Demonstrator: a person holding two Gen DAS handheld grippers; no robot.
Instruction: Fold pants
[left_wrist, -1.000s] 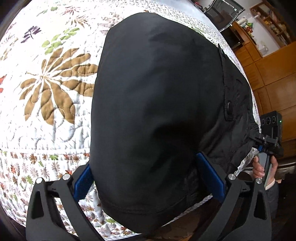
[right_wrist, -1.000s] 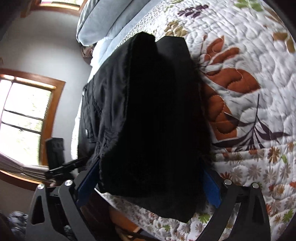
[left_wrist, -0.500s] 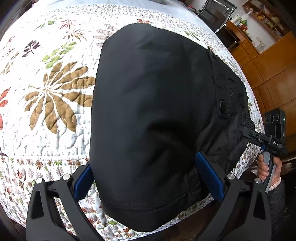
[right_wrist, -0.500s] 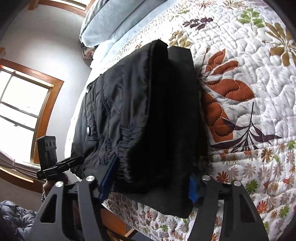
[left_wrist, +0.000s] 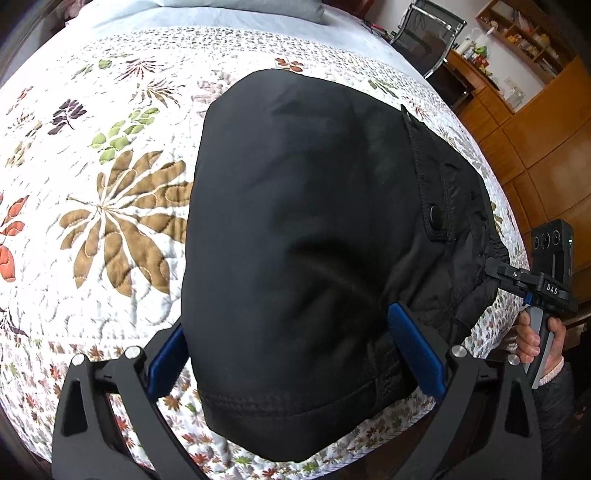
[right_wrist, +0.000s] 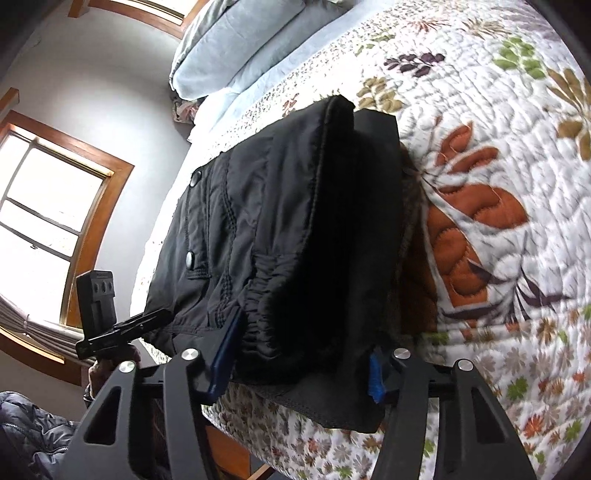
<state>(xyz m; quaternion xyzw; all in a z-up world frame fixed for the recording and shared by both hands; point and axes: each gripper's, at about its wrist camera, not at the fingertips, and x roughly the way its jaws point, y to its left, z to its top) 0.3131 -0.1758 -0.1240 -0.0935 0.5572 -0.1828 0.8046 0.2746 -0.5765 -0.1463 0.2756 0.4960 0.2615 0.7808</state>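
Black pants (left_wrist: 295, 240), already folded into a thick bundle, lie on the quilt (left_wrist: 92, 221) near the bed's edge, directly ahead of both grippers. The left gripper (left_wrist: 291, 350) stands wide open, its blue pads (left_wrist: 417, 354) flanking the hem end of the bundle without pinching it. The right gripper (right_wrist: 299, 358) is narrower, its pads bracketing the gathered waistband end; whether they press the cloth or merely touch it cannot be told.

Step in hand, as judged: the final fold or the squaring of the finished bundle. The next move calls either for both grippers to close on their ends and lift together, or to back away level so the layers do not drag.

Hidden: the lower layers and the pants' far edge. The right gripper's right pad is largely covered by cloth.
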